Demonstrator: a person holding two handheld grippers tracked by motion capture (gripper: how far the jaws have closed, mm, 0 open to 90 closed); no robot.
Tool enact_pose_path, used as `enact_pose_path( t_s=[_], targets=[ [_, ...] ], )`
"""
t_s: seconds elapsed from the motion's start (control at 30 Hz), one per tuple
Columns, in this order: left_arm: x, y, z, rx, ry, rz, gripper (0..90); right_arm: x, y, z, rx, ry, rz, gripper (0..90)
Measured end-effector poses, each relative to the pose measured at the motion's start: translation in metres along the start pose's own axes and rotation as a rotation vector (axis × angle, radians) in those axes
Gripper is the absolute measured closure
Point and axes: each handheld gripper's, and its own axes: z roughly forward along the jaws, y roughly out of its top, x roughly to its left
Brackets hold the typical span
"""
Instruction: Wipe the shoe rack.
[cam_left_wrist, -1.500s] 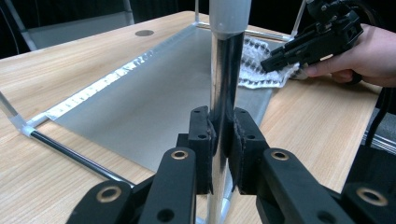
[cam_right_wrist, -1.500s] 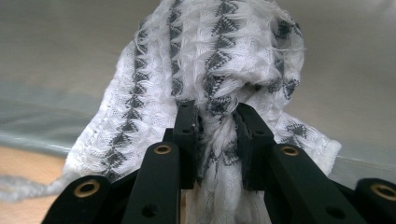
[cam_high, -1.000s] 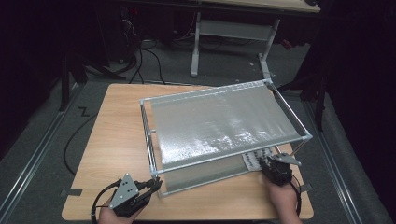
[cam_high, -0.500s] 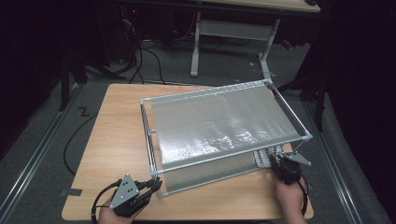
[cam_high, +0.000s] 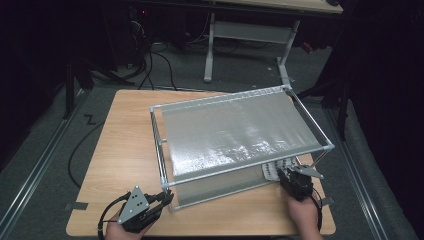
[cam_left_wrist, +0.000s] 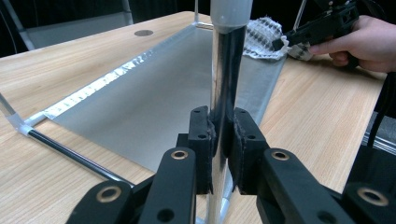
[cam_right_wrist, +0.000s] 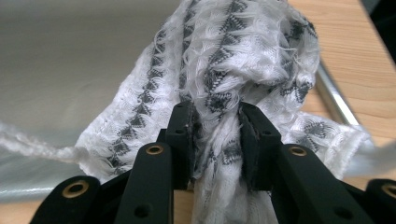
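Left tool (cam_left_wrist: 218, 140) was clamped on the rack's near-left upright post (cam_left_wrist: 228, 74), while the right tool (cam_right_wrist: 215, 135), jaws just moving, pinched the bunched white patterned cloth (cam_right_wrist: 243, 60) at the rack's near-right corner on the surface (cam_high: 125, 130), right hand nearer.

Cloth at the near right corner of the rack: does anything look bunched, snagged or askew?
Yes. The white patterned cloth is crumpled into a wad between the right tongs, not spread flat, lying half under the rack's silver sheet. The left tongs clamp the rack's upright post.
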Motion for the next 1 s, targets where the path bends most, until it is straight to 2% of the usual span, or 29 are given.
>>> enact_pose_path(
  t_s=[0.07,0.23,0.3,0.33,0.5,0.57,0.7,0.87,0.9,0.93,1.0],
  targets=[
    [0.000,0.000,0.000,0.000,0.002,0.000,80.3,0.004,0.000,0.000,0.000,0.016,-0.028,67.9],
    [0.000,0.000,0.000,0.001,0.001,-0.001,80.4,0.021,0.000,-0.001,0.010,0.064,-0.016,68.5],
    [0.000,0.000,0.000,0.002,0.002,-0.003,80.4,0.030,0.001,-0.001,0.015,0.090,-0.020,68.7],
    [0.000,0.000,0.001,-0.005,-0.002,0.001,80.4,0.035,0.001,-0.001,0.017,0.100,-0.041,68.7],
    [0.000,0.000,0.001,-0.006,-0.001,0.002,80.4,0.066,0.000,0.001,0.020,0.148,-0.081,69.4],
    [0.000,0.000,0.001,-0.004,0.002,0.003,80.5,0.081,0.000,0.002,0.016,0.155,-0.122,70.2],
    [0.000,0.000,0.000,-0.004,0.001,0.000,80.5,0.109,0.001,0.003,0.019,0.206,-0.180,70.7],
    [-0.001,0.000,0.000,0.002,0.002,-0.011,80.4,0.139,0.001,0.001,0.023,0.271,-0.232,70.5],
    [-0.001,0.000,0.000,0.002,0.003,-0.011,80.5,0.144,0.001,0.001,0.017,0.289,-0.256,70.5],
    [-0.001,0.000,0.000,0.003,0.004,-0.011,80.4,0.151,0.000,0.000,0.025,0.297,-0.244,70.4],
    [-0.001,0.000,0.000,0.003,0.004,-0.011,80.4,0.163,0.000,0.000,0.021,0.316,-0.261,70.5]
  ],
)
